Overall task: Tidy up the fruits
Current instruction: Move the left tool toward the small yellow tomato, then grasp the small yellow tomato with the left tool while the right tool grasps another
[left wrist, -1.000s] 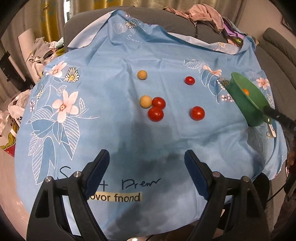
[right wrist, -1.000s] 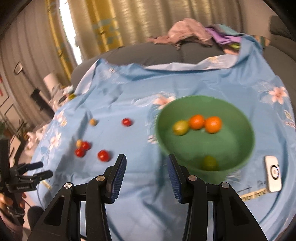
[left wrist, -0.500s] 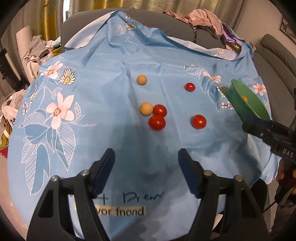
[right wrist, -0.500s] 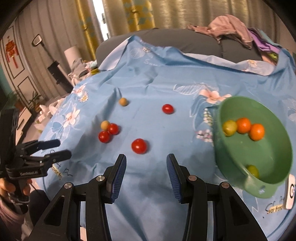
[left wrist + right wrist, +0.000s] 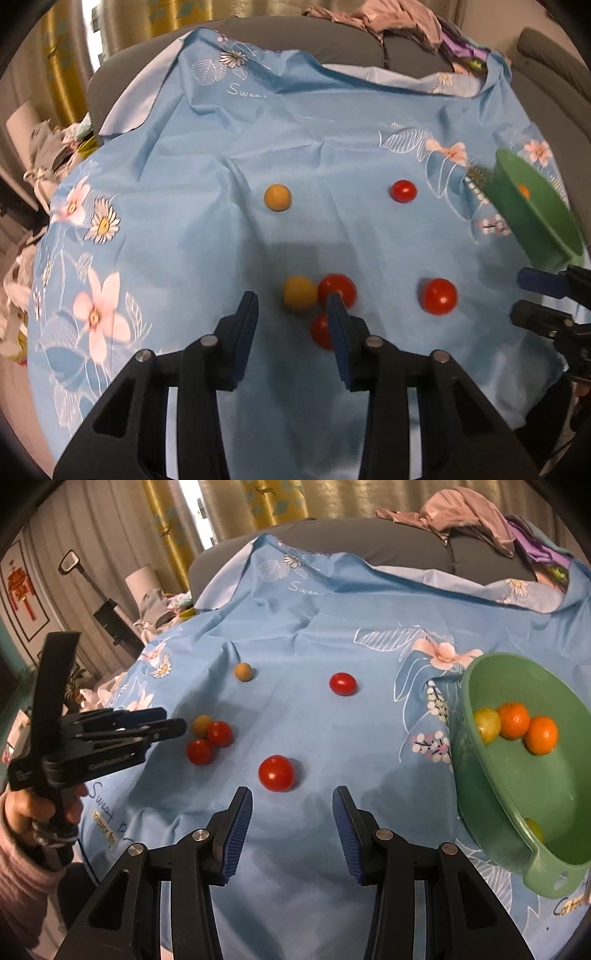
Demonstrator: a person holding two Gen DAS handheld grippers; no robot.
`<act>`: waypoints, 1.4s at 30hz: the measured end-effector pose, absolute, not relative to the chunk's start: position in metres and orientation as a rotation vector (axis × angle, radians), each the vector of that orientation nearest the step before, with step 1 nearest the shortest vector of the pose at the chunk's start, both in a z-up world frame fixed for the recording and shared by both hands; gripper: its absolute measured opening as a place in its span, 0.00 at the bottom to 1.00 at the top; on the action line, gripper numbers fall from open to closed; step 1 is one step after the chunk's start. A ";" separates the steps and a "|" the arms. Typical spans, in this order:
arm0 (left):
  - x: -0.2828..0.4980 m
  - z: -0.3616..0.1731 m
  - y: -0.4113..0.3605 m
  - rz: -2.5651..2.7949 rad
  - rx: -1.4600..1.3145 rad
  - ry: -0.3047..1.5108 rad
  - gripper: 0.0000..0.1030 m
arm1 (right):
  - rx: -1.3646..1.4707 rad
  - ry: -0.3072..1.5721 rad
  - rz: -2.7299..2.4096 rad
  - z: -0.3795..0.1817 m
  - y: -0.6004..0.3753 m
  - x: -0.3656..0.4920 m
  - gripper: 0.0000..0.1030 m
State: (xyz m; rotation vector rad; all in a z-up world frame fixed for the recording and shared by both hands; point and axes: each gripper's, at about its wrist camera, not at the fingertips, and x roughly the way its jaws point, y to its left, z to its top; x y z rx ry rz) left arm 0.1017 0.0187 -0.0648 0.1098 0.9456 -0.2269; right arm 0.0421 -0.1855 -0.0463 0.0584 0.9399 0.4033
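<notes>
A green bowl [image 5: 517,794] at the right holds two oranges [image 5: 528,727] and yellow-green fruits [image 5: 487,723]. On the blue flowered cloth [image 5: 184,229] lie several fruits. A cluster of one yellow fruit [image 5: 300,293] and two red tomatoes [image 5: 338,288] lies just ahead of my open left gripper [image 5: 291,317]; its right finger covers part of the nearer tomato [image 5: 319,331]. A lone red tomato [image 5: 276,773] lies just ahead of my open right gripper [image 5: 291,812]. Farther off lie a tan fruit [image 5: 277,197] and a red tomato [image 5: 403,191].
The bowl also shows in the left wrist view [image 5: 535,218] at the cloth's right edge. A grey sofa [image 5: 369,542] with piled clothes [image 5: 465,513] stands behind. Clutter [image 5: 48,147] lies on the floor to the left. The cloth drops off at its near edge.
My left gripper has moved forward to the yellow-and-red cluster and its jaws have narrowed. My right gripper has swung left from the bowl toward the lone tomato.
</notes>
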 end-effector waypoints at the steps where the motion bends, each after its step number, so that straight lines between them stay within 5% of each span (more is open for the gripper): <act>1: 0.106 -0.068 0.017 -0.221 0.130 0.955 0.35 | 0.062 0.942 0.403 -0.047 -0.187 0.043 0.44; 8: 0.114 -0.075 0.003 -0.220 0.296 0.967 0.35 | 0.095 0.953 0.397 -0.056 -0.195 0.053 0.44; 11: 0.115 -0.085 -0.006 -0.254 0.365 1.015 0.25 | 0.107 0.955 0.397 -0.059 -0.198 0.054 0.44; 30: 0.135 -0.093 0.005 -0.306 0.154 1.044 0.26 | 0.119 0.967 0.394 -0.065 -0.201 0.058 0.44; 42: 0.150 -0.093 0.004 -0.323 0.116 1.020 0.36 | 0.089 0.973 0.391 -0.065 -0.192 0.062 0.44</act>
